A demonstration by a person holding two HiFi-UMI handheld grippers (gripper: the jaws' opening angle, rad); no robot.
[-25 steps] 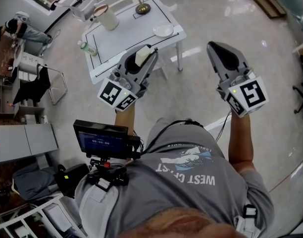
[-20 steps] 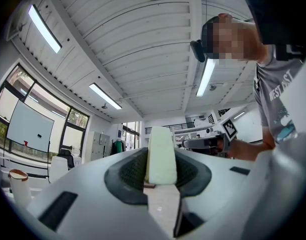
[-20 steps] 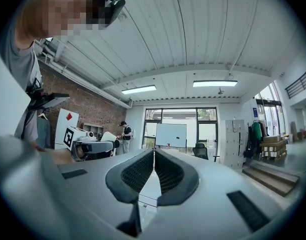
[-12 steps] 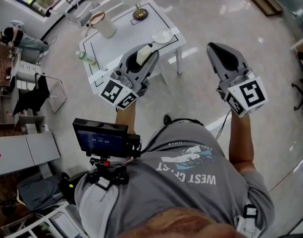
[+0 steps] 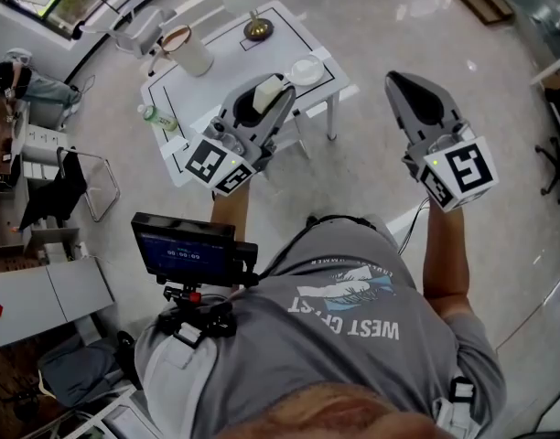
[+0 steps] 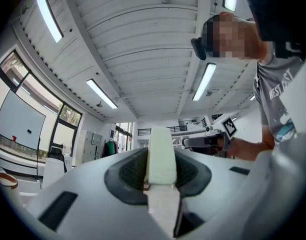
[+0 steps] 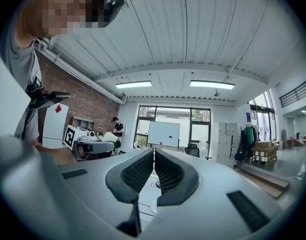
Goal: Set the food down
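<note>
The left gripper (image 5: 262, 101) fingers grasp a pale food block (image 6: 161, 156); the right gripper (image 7: 153, 171) fingers are clenched, empty. Next, I think: reach the table (image 5: 216, 80) and lower gently.

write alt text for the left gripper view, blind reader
The left claw is shut on a pale block of food, gripped between its dark pads. Behind are a white ceiling with strip lights and, at right, a person in a grey shirt.
</note>
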